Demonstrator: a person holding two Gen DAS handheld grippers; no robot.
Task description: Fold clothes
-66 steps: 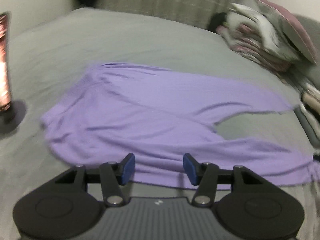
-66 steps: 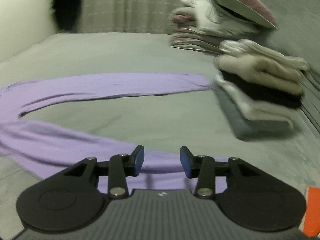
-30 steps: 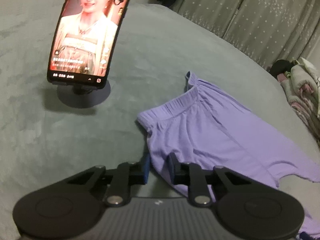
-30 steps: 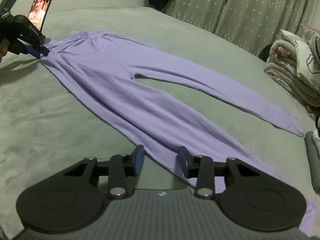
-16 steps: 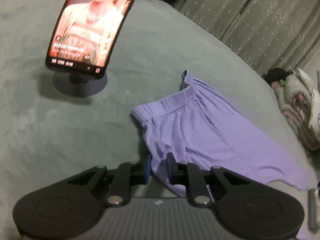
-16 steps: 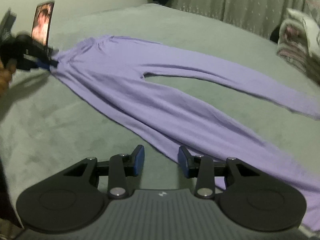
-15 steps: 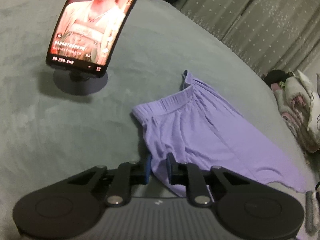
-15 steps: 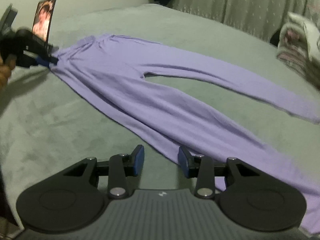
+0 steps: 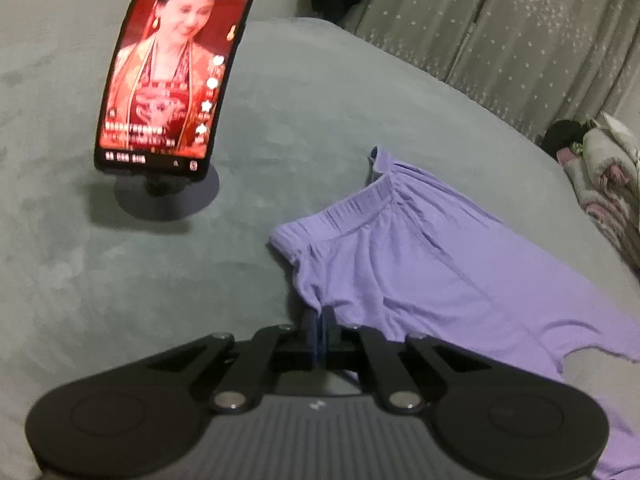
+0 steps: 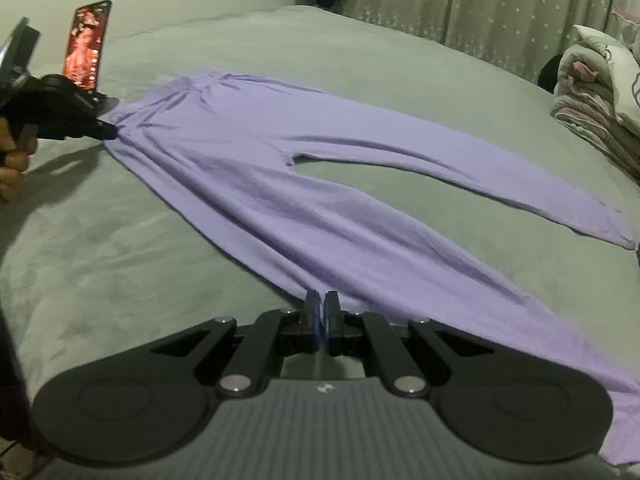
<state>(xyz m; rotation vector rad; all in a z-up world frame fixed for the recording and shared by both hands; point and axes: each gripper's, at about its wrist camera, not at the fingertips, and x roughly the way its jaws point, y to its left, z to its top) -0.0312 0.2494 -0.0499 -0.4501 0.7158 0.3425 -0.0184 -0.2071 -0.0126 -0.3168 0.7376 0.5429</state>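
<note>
Both tools have just pinched shut, the left tool (image 9: 319, 322) on the waistband corner of the trousers (image 10: 280, 184), the right tool (image 10: 321, 312) on a leg's near edge, so they're gripped but no fold is made yet.

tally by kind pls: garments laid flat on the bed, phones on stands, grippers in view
Purple pants: 1
Phone on stand: 1
Grippers: 2, left gripper and right gripper, each shut on the pants' edge
Total: 4

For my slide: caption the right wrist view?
Both grippers pinch purple trousers spread across a grey bed.
</note>
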